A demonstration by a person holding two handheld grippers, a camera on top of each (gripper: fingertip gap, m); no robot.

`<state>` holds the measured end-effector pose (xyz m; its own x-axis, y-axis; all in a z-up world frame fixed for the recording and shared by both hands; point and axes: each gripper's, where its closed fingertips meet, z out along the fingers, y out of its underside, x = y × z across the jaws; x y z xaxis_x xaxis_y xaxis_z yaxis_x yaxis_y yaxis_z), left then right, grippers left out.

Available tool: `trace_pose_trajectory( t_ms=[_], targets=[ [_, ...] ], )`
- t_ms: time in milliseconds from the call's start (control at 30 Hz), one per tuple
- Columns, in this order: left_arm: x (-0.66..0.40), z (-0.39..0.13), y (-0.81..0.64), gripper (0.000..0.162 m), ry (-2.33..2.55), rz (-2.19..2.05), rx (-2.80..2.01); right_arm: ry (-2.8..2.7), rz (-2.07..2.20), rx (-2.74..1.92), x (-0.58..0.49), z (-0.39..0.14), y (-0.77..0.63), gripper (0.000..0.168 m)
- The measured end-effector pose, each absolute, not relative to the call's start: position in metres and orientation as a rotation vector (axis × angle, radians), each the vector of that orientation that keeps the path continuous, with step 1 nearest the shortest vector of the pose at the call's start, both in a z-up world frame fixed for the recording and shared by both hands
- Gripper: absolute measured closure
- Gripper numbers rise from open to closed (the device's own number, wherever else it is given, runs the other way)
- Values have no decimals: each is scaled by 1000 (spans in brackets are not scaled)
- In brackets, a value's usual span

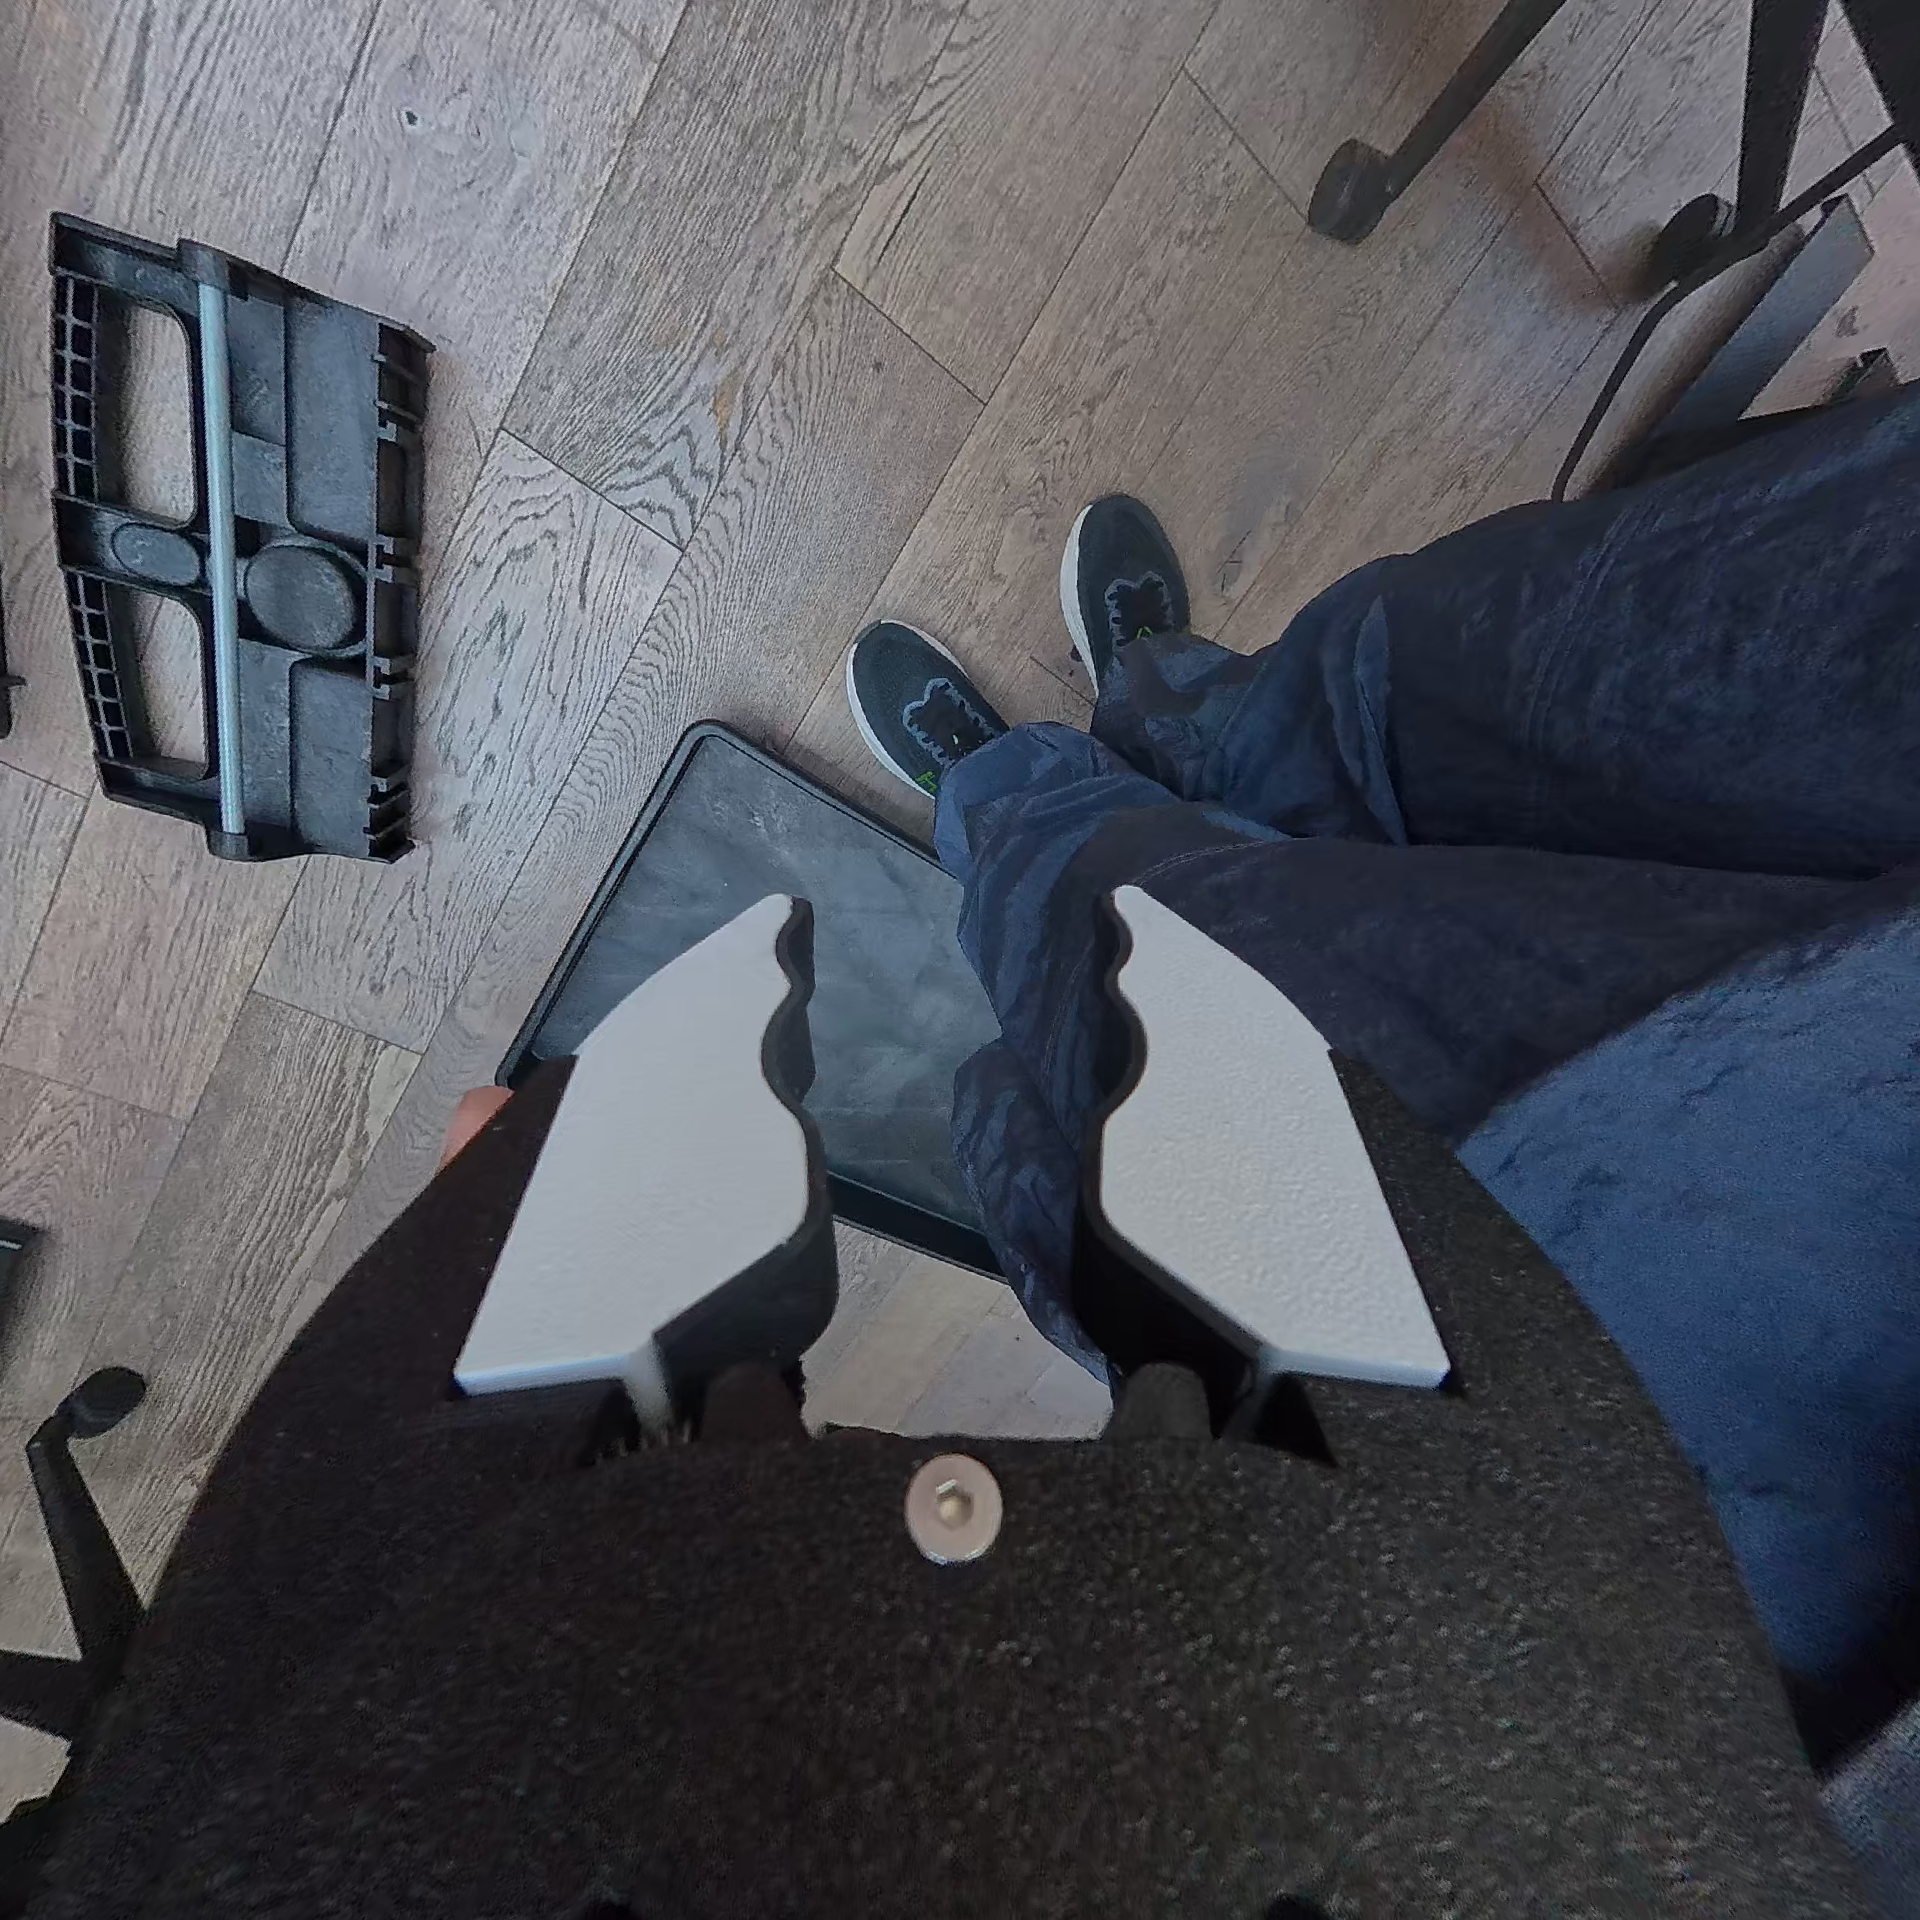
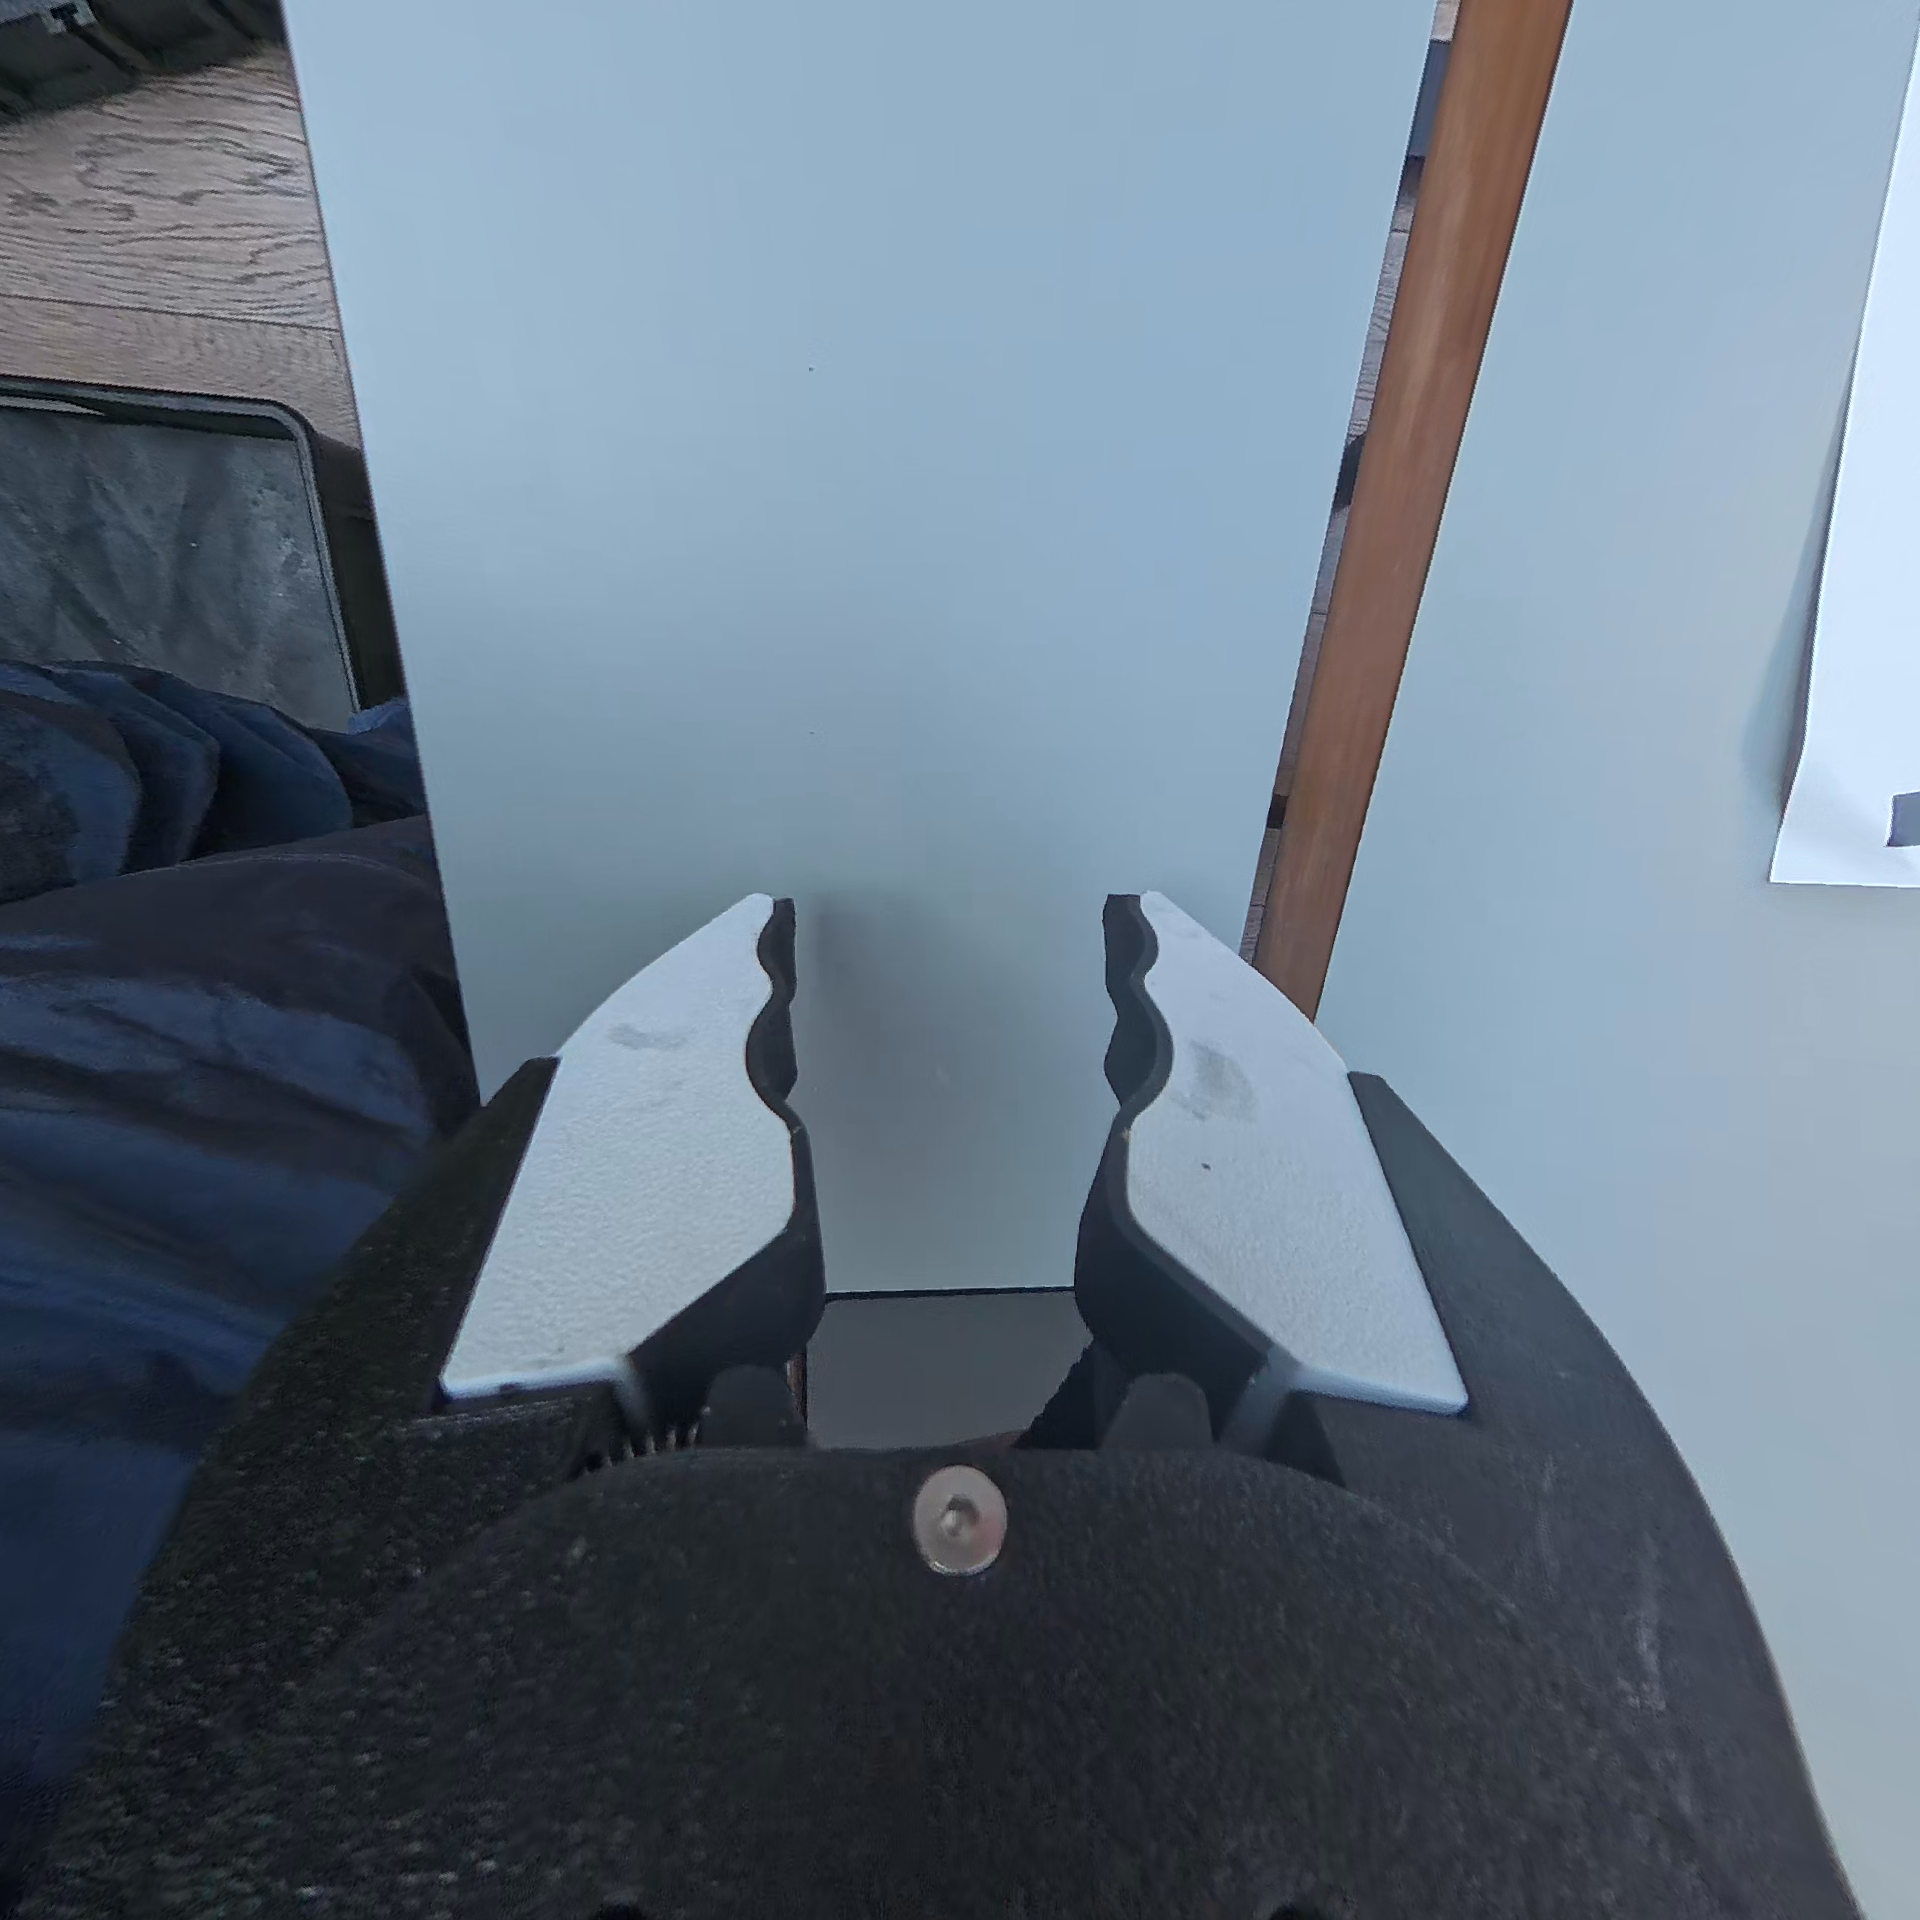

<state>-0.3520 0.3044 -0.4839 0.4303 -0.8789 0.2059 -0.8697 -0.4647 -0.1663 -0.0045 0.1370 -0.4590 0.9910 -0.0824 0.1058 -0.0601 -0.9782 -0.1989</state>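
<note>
My left gripper [image 1: 951, 914] is open and empty. It points down at the wooden floor, over a dark flat tray [image 1: 790, 935] and a person's leg in dark blue trousers [image 1: 1299, 935]. Two black shoes [image 1: 914, 707] rest on the floor beyond. My right gripper [image 2: 948, 925] is open and empty. It hovers just above a pale blue-white panel [image 2: 852, 416]. The dark tray also shows at the left edge of the right wrist view [image 2: 156, 561].
A black plastic ribbed part with a metal rod [image 1: 239, 540] lies on the floor at the left. Chair legs with casters [image 1: 1361, 187] stand at the top right. A wooden strip [image 2: 1413, 499] separates the panel from a second pale surface bearing a white sheet [image 2: 1860, 623]. About 40 centimeters separates my left fingertips from my right.
</note>
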Motion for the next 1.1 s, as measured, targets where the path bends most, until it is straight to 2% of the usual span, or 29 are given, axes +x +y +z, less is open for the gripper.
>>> trace_pose_trajectory(
  t_ms=[1100],
  targets=[
    [-325,-478,305,109,1866,-374,-2502,410,-165,-2880,3,-470,103,109]
  ],
)
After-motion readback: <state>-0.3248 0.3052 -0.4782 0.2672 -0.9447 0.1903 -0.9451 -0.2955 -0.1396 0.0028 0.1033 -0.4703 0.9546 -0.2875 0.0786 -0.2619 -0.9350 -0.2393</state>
